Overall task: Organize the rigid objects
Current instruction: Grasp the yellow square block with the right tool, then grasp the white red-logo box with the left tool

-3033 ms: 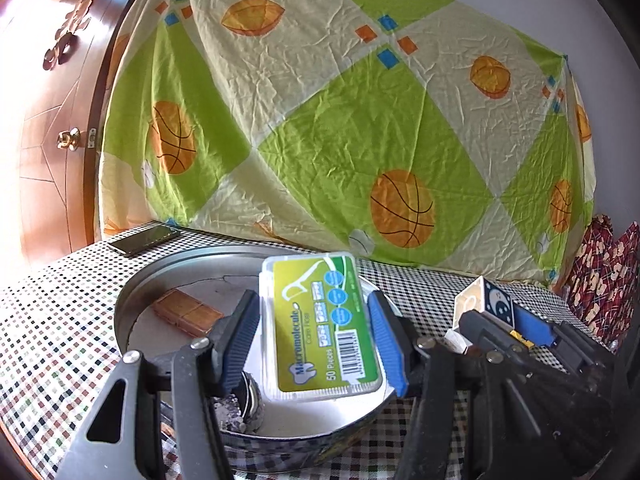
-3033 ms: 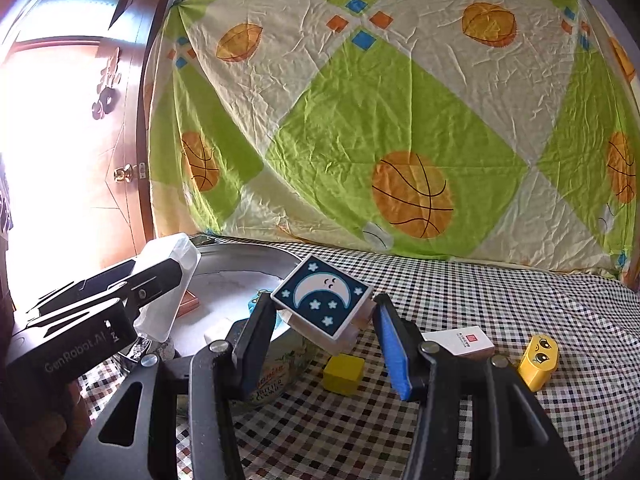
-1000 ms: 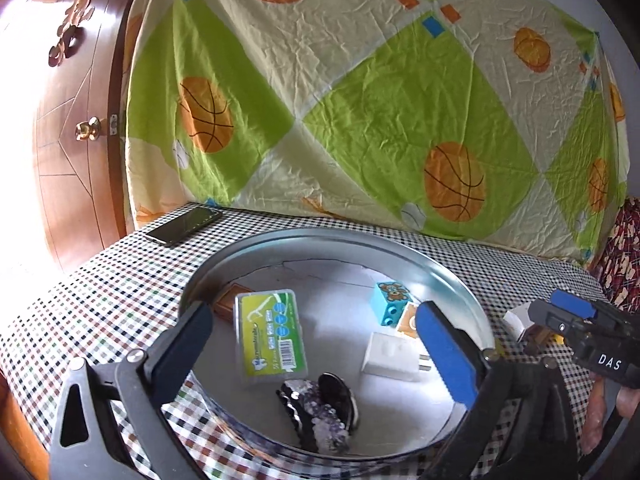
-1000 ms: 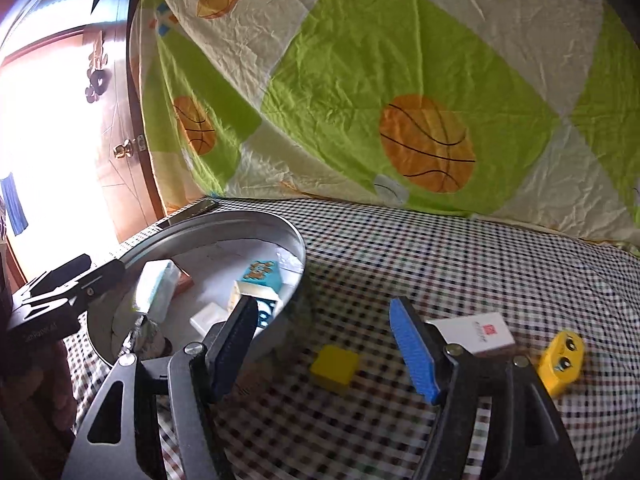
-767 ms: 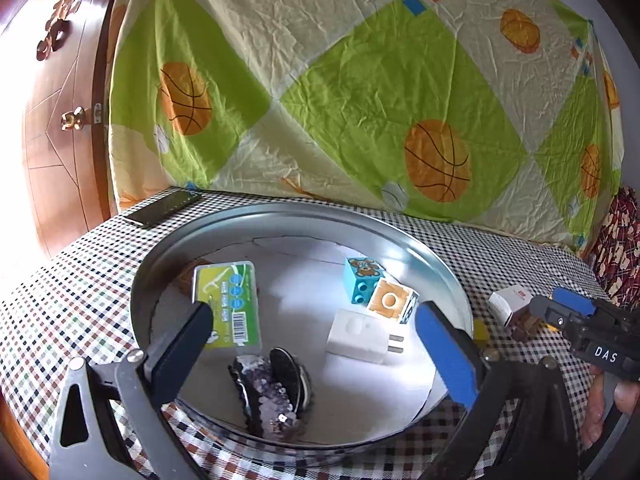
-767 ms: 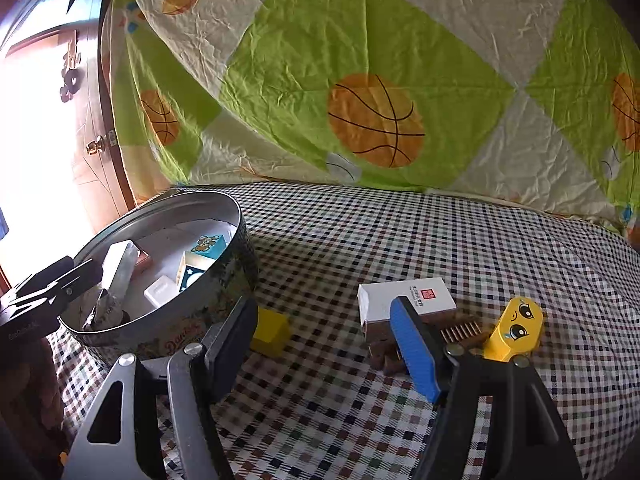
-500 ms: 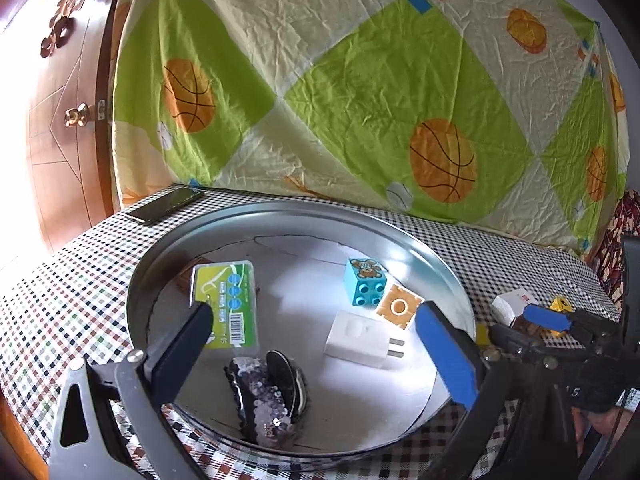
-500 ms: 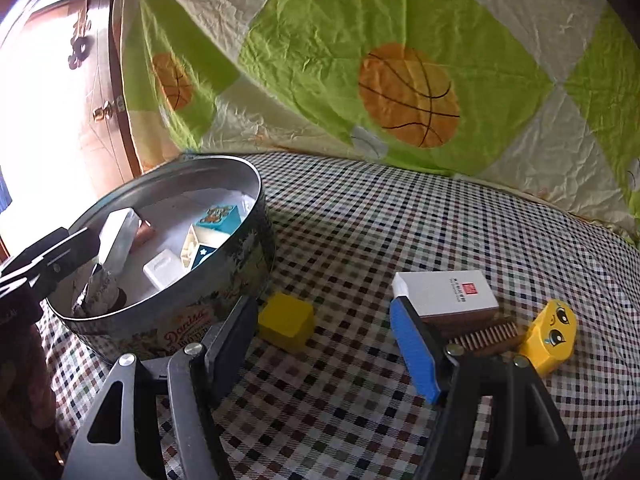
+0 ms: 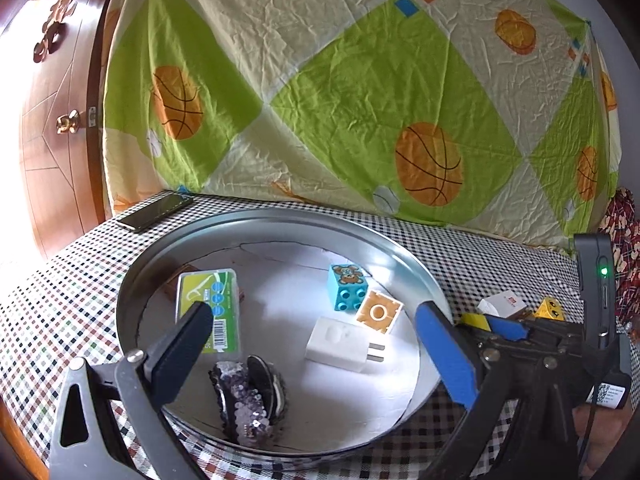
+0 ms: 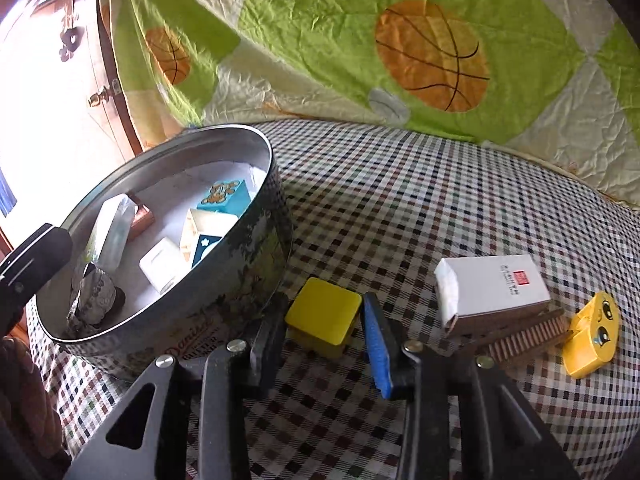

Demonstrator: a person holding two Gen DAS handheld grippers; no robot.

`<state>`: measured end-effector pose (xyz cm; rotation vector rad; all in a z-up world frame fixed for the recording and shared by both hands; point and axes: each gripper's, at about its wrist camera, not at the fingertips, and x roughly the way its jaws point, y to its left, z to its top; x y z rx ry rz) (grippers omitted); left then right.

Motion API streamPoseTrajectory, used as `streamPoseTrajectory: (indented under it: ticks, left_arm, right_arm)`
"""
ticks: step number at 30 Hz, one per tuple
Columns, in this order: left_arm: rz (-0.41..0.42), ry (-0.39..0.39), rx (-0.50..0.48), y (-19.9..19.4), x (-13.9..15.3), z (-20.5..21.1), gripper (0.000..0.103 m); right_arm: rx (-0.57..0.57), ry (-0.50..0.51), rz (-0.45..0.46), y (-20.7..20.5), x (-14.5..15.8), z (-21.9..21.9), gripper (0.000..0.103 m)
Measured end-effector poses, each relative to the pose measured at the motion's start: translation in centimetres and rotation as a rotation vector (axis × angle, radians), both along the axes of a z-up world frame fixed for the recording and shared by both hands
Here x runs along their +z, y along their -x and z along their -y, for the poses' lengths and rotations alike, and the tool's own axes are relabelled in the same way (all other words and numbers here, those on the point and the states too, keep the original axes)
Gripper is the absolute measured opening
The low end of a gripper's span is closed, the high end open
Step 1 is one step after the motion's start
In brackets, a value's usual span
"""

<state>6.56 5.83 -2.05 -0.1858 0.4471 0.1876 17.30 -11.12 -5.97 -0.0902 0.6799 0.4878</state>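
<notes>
The yellow block (image 10: 323, 317) sits on the checked cloth (image 10: 400, 200) just outside the tin (image 10: 224, 292), at about five o'clock from it, and the right gripper (image 10: 323, 326) has its pads on either side of the block, though from here I can't quite say they are pressing yet. If it closes off-centre the block could twist out, or the black pad could knock the tin wall just beside it. The left gripper (image 9: 316, 344) hangs spread and empty over the tin, where a careless drop might land on the charger (image 9: 340, 340) or blue brick (image 9: 347, 287).
</notes>
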Motion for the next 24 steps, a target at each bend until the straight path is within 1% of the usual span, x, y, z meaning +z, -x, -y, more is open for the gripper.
streamPoseTrajectory:
  ticks: [4,8,11,13,16,18,20,21,24]
  left_arm:
    - [0.011,-0.027,-0.052,-0.7,1.0,2.7,0.103]
    - [0.002,-0.067,-0.13,-2.3,1.6,6.7,0.103]
    - [-0.016,-0.102,-0.199,-4.0,1.6,10.1,0.103]
    - [-0.05,-0.125,-0.242,-5.5,1.3,12.2,0.103]
    - [-0.111,-0.117,-0.301,-7.9,0.4,14.9,0.103]
    - [-0.137,-0.112,-0.326,-9.2,-0.1,16.1,0.103]
    - [-0.15,-0.111,-0.343,-10.5,-0.5,17.2,0.103]
    - [-0.171,-0.109,-0.356,-11.3,-0.7,17.7,0.103]
    - [-0.224,-0.114,-0.392,-13.3,-1.5,18.7,0.102]
  right_arm:
    - [-0.12,0.007,0.105,0.7,0.9,3.5,0.04]
    - [-0.269,0.001,0.174,0.5,1.8,8.1,0.04]
    - [-0.35,-0.02,0.166,-0.2,2.0,11.5,0.04]
    - [-0.399,-0.04,0.161,-0.7,2.2,13.5,0.04]
    - [-0.46,-0.036,0.153,-1.5,2.1,15.6,0.04]
    - [-0.478,-0.073,0.117,-2.0,1.7,17.0,0.04]
    - [-0.496,-0.082,0.1,-2.0,1.3,17.9,0.04]
    - [-0.5,-0.088,0.091,-2.1,1.2,18.2,0.04]
    - [-0.507,-0.104,0.089,-2.0,1.2,18.6,0.04]
